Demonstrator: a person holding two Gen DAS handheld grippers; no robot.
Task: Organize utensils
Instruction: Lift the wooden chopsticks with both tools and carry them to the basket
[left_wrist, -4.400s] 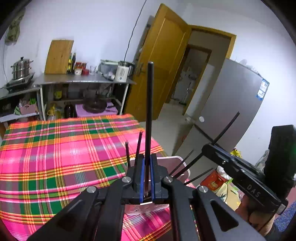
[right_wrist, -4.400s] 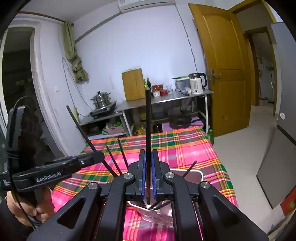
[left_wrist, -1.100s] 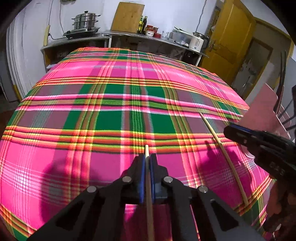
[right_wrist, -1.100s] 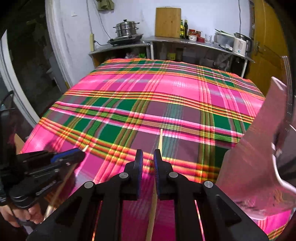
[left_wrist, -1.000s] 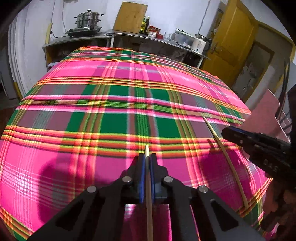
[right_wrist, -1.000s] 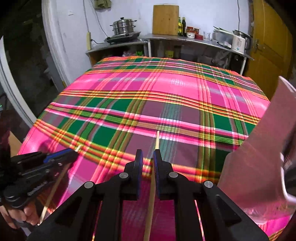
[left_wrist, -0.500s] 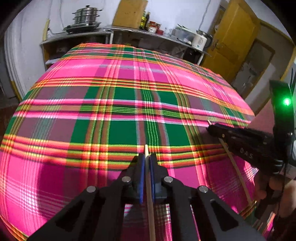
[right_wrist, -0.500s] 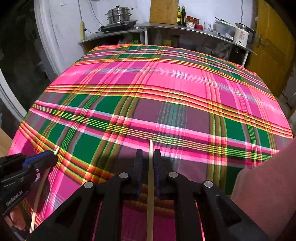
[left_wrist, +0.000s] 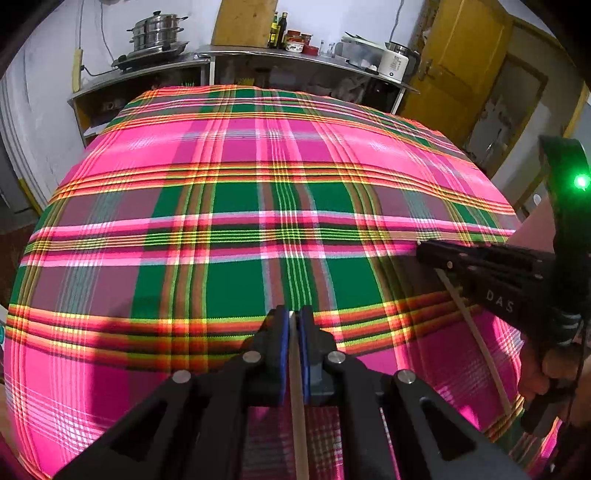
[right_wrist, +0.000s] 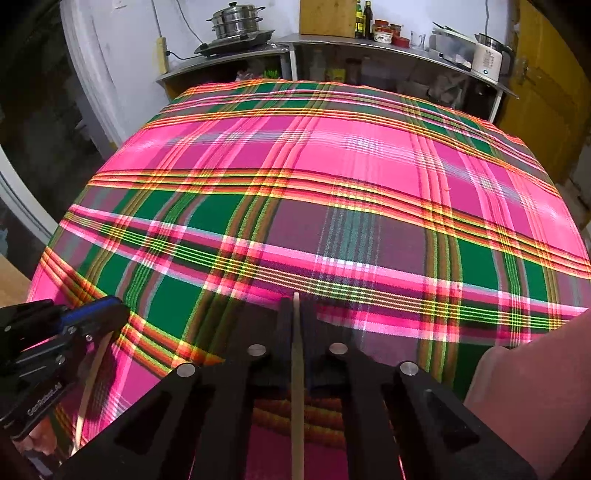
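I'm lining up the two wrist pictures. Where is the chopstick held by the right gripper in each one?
Left wrist: chopstick at the right, slanting down from the right gripper.
Right wrist: bottom centre, clamped between the fingers.
Shared landmark: the white kettle on the far counter.

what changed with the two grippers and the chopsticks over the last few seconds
The right hand-held gripper, open around a pale chopstick a second ago, has shut on it. Earlier both held black chopsticks upright over the pink holder; those are gone from the jaws. The left hand-held gripper stays clamped on its own pale chopstick. The plaid tablecloth is unchanged.
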